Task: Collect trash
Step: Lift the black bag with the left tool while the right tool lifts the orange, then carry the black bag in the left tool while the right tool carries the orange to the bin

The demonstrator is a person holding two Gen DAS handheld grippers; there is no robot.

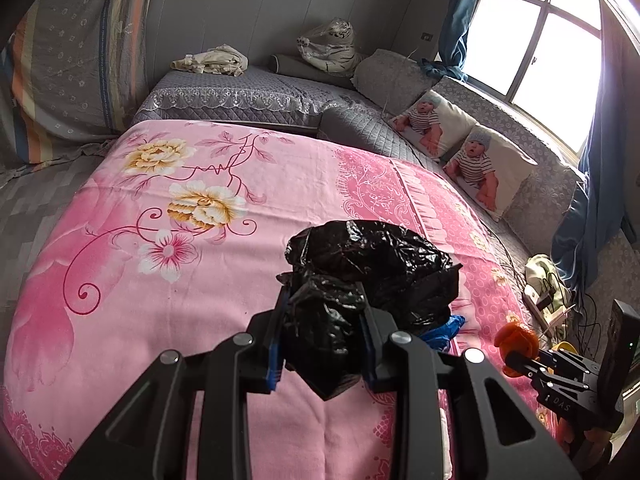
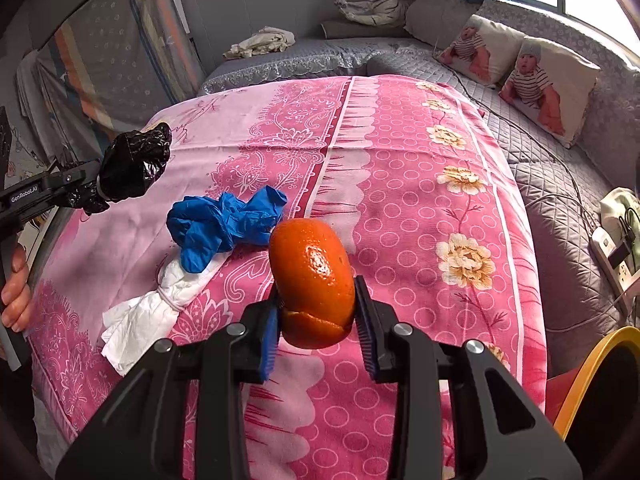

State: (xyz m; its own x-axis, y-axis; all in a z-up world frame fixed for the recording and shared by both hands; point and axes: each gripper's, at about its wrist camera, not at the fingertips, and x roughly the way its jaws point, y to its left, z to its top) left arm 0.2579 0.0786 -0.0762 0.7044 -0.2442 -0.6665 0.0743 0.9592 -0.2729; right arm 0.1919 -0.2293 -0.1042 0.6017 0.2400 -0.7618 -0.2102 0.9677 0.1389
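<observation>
**Both grippers loaded above the bed**

The left gripper (image 1: 324, 336) holds a crumpled black plastic bag (image 1: 372, 264). Its jaws stand narrow, and the blue pads (image 1: 276, 344) press on a bunched neck of the bag from both sides. The bulk of the bag bulges forward past the fingertips and clear of the pink floral bedspread (image 1: 160, 280). In the right wrist view the same bag (image 2: 136, 164) projects from the left gripper (image 2: 94, 186) over the left edge of the bedspread, with a hand (image 2: 16, 292) on the gripper's handle.

The right gripper (image 2: 316, 320) holds an orange peel (image 2: 314, 280). Its jaws are partly closed, one pad on each side of the peel's lower half. The domed upper part rises above the fingertips; a torn seam shows near the bottom.

Two items lie on the bedspread (image 2: 400, 200) near its left edge: a blue disposable glove (image 2: 224, 228), crumpled, and a white tissue (image 2: 144, 320) twisted at its middle. The glove overlaps the tissue's upper end. Both lie just left of the peel and apart from either gripper.

A yellow-rimmed bin (image 2: 588, 368) stands past the right edge of the bed.
</observation>
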